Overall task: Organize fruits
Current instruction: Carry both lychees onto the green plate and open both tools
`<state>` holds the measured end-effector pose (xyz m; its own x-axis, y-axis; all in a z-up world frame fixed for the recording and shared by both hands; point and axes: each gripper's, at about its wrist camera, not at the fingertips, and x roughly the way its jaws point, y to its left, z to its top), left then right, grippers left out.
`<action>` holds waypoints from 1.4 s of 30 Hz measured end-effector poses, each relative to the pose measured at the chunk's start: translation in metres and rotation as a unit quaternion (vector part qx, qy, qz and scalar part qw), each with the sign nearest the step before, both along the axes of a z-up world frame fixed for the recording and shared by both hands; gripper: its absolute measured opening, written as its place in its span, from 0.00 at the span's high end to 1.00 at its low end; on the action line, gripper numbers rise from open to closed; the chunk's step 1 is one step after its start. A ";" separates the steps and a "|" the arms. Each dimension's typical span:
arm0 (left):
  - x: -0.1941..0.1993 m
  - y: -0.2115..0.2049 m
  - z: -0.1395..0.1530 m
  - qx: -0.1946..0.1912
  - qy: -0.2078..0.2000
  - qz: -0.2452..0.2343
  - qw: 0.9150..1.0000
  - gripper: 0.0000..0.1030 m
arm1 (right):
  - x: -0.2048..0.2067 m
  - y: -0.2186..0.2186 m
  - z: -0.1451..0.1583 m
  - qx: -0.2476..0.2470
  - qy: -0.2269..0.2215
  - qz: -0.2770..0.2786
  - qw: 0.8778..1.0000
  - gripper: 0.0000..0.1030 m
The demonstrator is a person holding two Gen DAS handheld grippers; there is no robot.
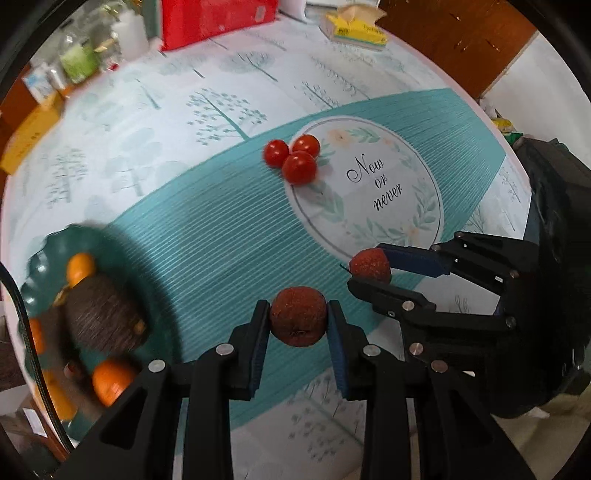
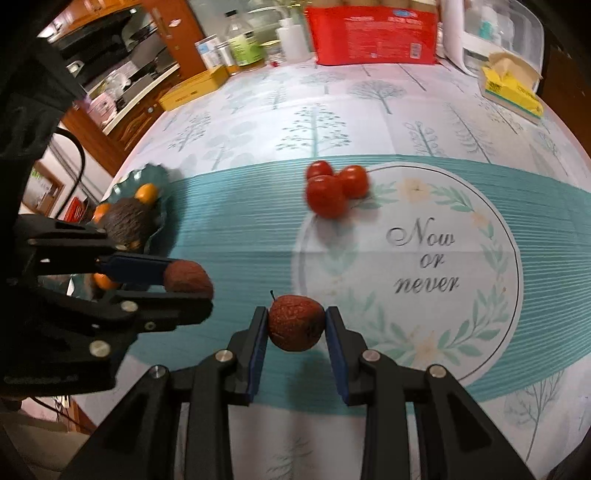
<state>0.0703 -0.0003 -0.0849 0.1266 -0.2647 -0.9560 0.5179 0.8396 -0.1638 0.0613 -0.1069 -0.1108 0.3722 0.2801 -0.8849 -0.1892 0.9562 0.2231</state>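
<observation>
My left gripper [image 1: 298,321] is shut on a wrinkled red jujube [image 1: 298,320], held above the teal placemat. My right gripper [image 2: 296,325] is shut on a second red jujube [image 2: 295,322]. Each gripper shows in the other's view: the right one [image 1: 369,271] with its jujube [image 1: 370,265] at the right, the left one [image 2: 192,280] with its jujube [image 2: 187,277] at the left. Three cherry tomatoes [image 1: 293,157] [image 2: 334,188] lie together on the mat. A dark green plate [image 1: 40,258] [image 2: 129,184] at the left holds small oranges [image 1: 110,380] and a brown fuzzy fruit [image 1: 103,317].
At the table's far edge stand a red package [image 2: 373,33], a yellow tissue box [image 2: 511,86], bottles [image 2: 243,40] and a yellow box [image 2: 192,88]. The plate sits near the table's left edge. A dark bag [image 1: 554,206] is off the right edge.
</observation>
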 end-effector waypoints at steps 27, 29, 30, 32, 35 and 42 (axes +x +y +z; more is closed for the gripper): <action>-0.018 0.211 0.092 0.028 -0.185 0.213 0.959 0.72 | 0.026 0.181 0.151 -0.002 -0.132 0.140 0.981 0.69; -0.016 0.218 0.085 0.026 -0.177 0.225 0.958 0.72 | 0.038 0.194 0.146 0.005 -0.122 0.145 0.982 0.69; -0.015 0.221 0.080 0.025 -0.172 0.230 0.957 0.72 | 0.041 0.198 0.144 0.004 -0.117 0.146 0.982 0.69; -0.013 0.228 0.068 0.023 -0.160 0.243 0.957 0.72 | 0.051 0.208 0.132 0.002 -0.098 0.149 0.984 0.69; -0.010 0.237 0.051 0.017 -0.142 0.256 0.956 0.72 | 0.061 0.221 0.112 -0.008 -0.070 0.153 0.986 0.69; -0.003 0.250 0.009 -0.008 -0.081 0.285 0.955 0.72 | 0.074 0.241 0.070 -0.034 -0.028 0.168 0.985 0.69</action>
